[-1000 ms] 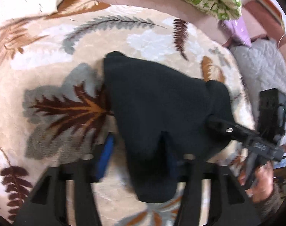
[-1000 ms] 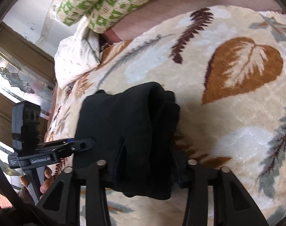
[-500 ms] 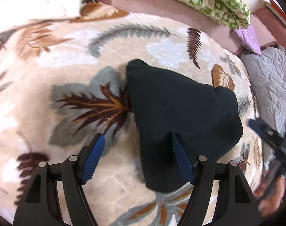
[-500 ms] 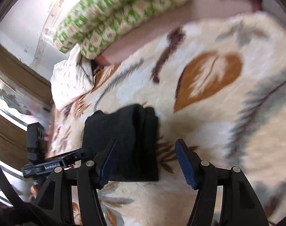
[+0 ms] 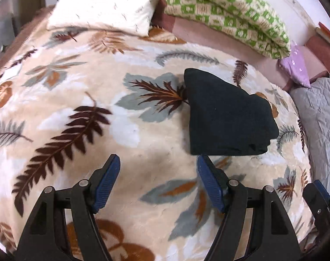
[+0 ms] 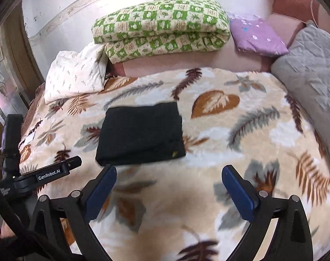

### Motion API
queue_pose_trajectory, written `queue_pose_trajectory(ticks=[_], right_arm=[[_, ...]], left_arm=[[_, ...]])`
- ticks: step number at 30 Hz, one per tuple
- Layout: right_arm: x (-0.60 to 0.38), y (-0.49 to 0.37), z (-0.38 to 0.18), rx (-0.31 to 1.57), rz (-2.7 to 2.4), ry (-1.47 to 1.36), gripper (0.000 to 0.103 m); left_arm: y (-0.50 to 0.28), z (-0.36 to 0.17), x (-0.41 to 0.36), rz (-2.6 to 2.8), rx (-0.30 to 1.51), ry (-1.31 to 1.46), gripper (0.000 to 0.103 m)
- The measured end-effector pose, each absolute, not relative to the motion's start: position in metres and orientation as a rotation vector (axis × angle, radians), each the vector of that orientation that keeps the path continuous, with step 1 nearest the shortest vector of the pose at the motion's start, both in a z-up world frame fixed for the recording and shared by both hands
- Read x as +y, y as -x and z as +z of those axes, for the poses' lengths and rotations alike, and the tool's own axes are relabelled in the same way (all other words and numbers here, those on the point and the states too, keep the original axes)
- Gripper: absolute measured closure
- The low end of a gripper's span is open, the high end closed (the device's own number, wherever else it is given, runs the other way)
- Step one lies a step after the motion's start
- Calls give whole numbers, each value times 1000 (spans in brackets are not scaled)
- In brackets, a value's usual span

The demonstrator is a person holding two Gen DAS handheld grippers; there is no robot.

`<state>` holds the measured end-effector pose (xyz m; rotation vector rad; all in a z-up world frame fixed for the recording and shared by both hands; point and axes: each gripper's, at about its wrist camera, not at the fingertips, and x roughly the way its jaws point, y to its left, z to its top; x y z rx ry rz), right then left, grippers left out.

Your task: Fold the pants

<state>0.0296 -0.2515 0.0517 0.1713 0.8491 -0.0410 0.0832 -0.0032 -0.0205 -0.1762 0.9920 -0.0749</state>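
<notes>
A bed carries 1 leaf-patterned blanket (image 6: pixel 230 141); along its far edge lie 1 white pillow (image 6: pixel 75 76), 1 green checked quilt (image 6: pixel 162 28) and 1 purple cloth (image 6: pixel 258 37). 1 pair of folded black pants (image 6: pixel 141 130) rests mid-blanket. Both left tongs (image 5: pixel 158 184) and right tongs (image 6: pixel 169 193) gape wide, holding nothing, just short of the pants.

Your left wrist camera looks down over its own fingers from above the near left part of the leaf-print blanket (image 5: pixel 143 148), facing the headboard side. Your right wrist camera sits lower and further back, facing the wall. Both views share the folded black pants (image 5: pixel 228 119) (image 6: pixel 141 132) mid-blanket and the green checked quilt (image 5: pixel 226 13) (image 6: pixel 162 26).
</notes>
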Motion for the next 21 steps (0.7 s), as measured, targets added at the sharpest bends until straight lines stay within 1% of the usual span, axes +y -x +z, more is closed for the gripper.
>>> queue_pose_trajectory(ticks=[3, 6, 10, 21], right_arm=[[-241, -16, 46, 849, -49, -176, 3], [-229, -1, 49, 792, -77, -132, 2], [-222, 14, 57, 727, -120, -88, 1], [-221, 23, 54, 744, -112, -60, 1]], left_arm=[[-68, -19, -5, -19, 948, 108, 29], [-55, -14, -9, 7, 908, 36, 29], [-44, -10, -10, -6, 889, 34, 29], [-28, -5, -27, -58, 870, -31, 29]])
